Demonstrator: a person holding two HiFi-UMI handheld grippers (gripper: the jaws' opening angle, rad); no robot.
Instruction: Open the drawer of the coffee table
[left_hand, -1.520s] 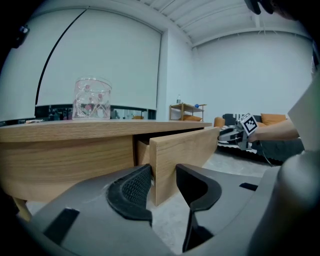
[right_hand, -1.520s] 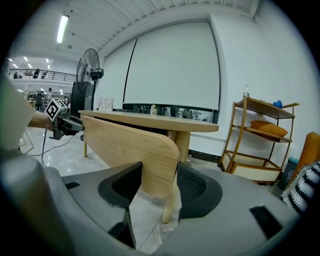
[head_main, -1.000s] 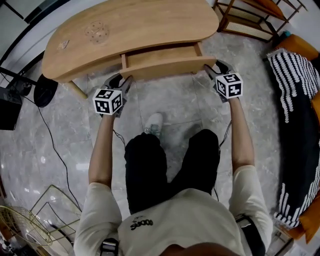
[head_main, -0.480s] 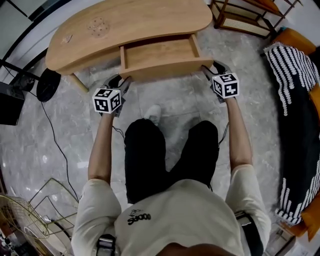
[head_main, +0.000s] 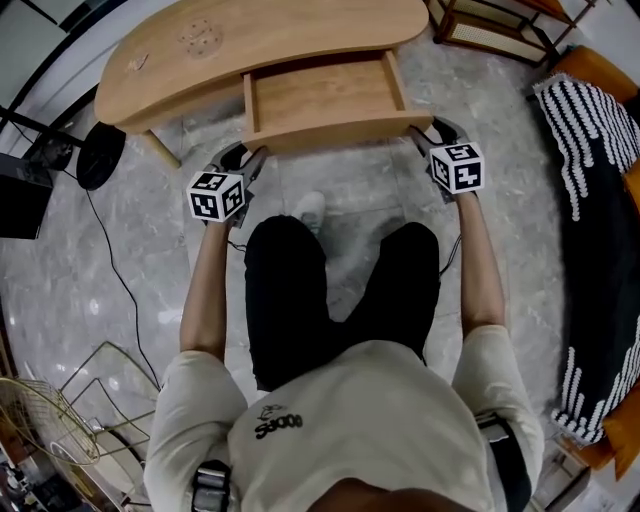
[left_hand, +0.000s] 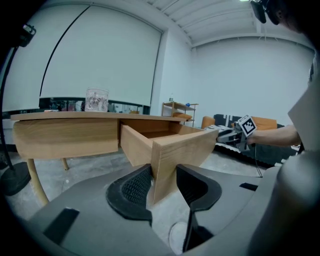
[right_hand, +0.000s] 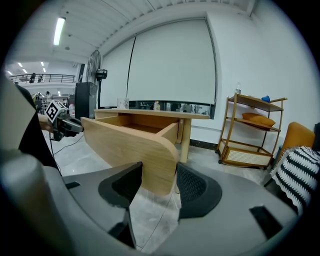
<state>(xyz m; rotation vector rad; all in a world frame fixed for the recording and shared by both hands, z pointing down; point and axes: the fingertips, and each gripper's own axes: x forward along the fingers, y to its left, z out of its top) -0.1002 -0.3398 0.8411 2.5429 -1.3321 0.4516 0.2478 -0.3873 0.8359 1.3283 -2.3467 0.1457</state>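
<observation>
The left gripper (left_hand: 162, 186) is clamped on the left end of the drawer front (left_hand: 185, 148), and the right gripper (right_hand: 157, 184) on its right end. The drawer (head_main: 320, 96) stands pulled well out from under the coffee table (head_main: 300, 35), whose top carries a clear glass (left_hand: 96, 99).

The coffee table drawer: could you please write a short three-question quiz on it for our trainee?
1. True or false: the drawer is fully closed.
2. Which clamps its front panel: A) left gripper alone, B) right gripper alone, C) both?
3. Fill in: the clear glass stands on the ___.
Key: 1 false, it is pulled out; 2 C; 3 tabletop.
</observation>
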